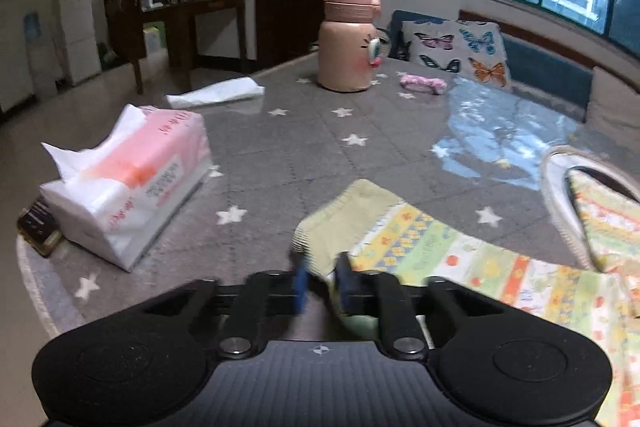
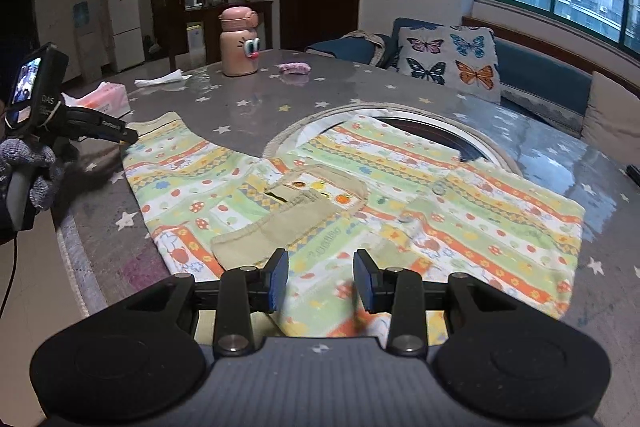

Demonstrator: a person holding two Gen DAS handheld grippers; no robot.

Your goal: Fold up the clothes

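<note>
Left gripper pinched tight on sleeve cuff of striped kids' top, top spread flat on starry table just ahead of right gripper, its jaws apart w/ hem between, tissue pack to left gripper's left.

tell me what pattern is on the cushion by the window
Colourful butterflies on a pale ground; the cushion shows best in the right wrist view.

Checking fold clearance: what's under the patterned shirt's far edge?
The patterned shirt lies on the grey star tablecloth; its far edge overlaps a round dark opening with a pale rim. How much of the opening continues beneath the fabric is hidden.
</note>
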